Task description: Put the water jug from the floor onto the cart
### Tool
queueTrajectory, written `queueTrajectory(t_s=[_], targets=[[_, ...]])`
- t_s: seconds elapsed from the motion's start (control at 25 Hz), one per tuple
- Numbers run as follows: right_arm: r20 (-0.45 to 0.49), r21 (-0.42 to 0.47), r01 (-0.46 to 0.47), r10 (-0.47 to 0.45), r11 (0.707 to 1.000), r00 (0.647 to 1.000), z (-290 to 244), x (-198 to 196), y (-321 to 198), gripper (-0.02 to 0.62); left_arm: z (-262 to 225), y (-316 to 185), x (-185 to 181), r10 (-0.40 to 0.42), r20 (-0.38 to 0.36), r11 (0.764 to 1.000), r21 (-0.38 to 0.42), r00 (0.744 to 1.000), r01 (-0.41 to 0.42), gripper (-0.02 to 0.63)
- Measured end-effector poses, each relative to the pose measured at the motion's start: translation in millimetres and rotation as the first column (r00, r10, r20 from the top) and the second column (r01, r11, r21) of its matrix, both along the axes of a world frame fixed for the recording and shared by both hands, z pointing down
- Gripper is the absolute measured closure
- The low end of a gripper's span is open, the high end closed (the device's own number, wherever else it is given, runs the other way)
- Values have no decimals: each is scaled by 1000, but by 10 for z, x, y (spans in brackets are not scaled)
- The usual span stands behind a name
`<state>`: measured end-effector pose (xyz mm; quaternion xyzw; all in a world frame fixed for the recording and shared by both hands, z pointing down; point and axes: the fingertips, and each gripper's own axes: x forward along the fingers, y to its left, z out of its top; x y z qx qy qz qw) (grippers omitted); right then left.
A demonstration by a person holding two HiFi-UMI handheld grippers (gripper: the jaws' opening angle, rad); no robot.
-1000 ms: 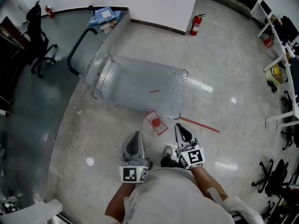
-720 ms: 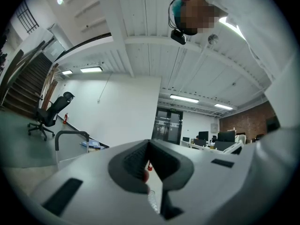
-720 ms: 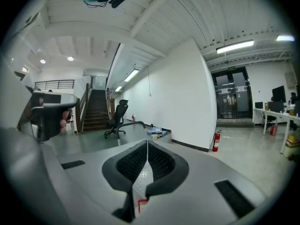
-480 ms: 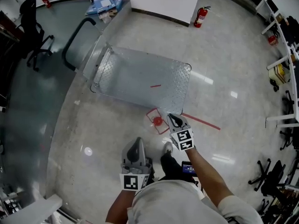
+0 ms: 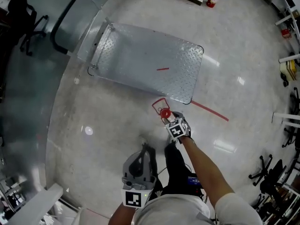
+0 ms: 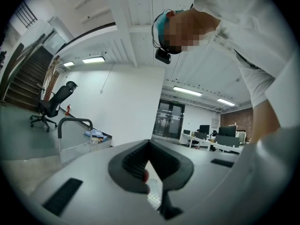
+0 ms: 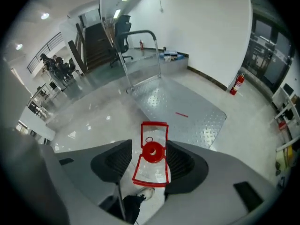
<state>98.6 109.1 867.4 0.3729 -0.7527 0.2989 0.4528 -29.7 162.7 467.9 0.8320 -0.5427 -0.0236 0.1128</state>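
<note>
Fingers of the right gripper, just opening wide, frame the water jug. The left gripper has its fingers together. The jug stands on glossy pale floor beside the steel cart.

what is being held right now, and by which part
Nothing yet. The right gripper, jaws just opened, straddles the red cap of the water jug without pressing it; the left gripper is empty.

Head view steeply down, right gripper view downward, both showing cart

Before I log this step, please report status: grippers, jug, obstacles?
Right gripper just opened over water jug, red cap between jaws, ungripped. Left gripper shut, empty. Jug upright on floor beside cart. Nothing in the way.
</note>
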Motion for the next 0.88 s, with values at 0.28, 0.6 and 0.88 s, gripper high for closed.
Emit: queueTrajectory(t_s=[0.28, 0.6, 0.88], targets=[[-89, -115, -55, 45, 992, 995, 789, 81, 12, 341, 395, 16, -98, 6, -10, 997, -77, 1000, -6, 607], [-121, -166, -61, 41, 984, 992, 1208, 51, -10, 316, 616, -14, -156, -6, -27, 994, -107, 1000, 4, 607], [-116, -184, -31, 10, 982, 993, 1326, -38, -38, 311, 719, -24, -232, -18, -28, 992, -128, 999, 15, 607]])
